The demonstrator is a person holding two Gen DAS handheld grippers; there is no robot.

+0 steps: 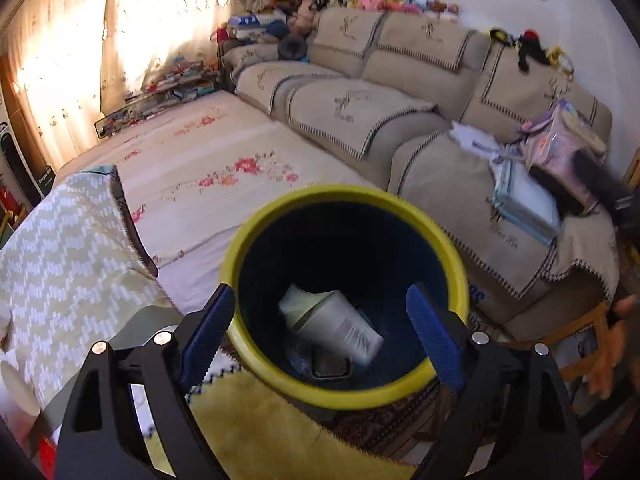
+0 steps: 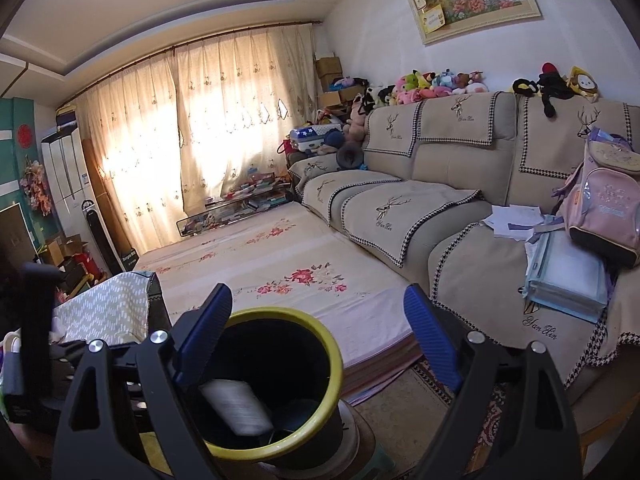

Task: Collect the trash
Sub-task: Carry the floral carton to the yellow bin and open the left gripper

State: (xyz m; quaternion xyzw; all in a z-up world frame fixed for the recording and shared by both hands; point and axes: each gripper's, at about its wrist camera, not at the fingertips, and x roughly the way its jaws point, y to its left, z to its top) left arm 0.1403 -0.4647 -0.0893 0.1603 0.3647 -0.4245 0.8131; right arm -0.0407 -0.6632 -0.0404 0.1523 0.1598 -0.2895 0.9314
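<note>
At the left of the scene a patterned green-and-white cover (image 1: 68, 264) is draped near the camera, with the floral bedsheet (image 1: 208, 160) stretching far behind it. The left claw (image 1: 320, 332) is seen spread wide and empty, poised directly over the yellow-rimmed bin (image 1: 248, 240). Inside the bin a pale bottle with a printed label (image 1: 336, 328) lies tilted, blurred, with a dark flat object and some clear wrapping beneath it; whether the bottle is falling or at rest cannot be told. In the right wrist view the right claw (image 2: 318, 336) is likewise spread and holds nothing, with the same bin (image 2: 328, 344) low and left between its 2 fingers. The beige sofa (image 2: 440, 184) fills the right, carrying loose papers (image 2: 512, 220), a clear folder and a pink backpack (image 2: 608, 204).

The drop appears done, so the next piece of trash should be sought. The bin's mouth is best cleared by lifting straight up, so that the rim is not clipped. Papers on the sofa should be judged carefully, since they may be schoolwork rather than rubbish.
</note>
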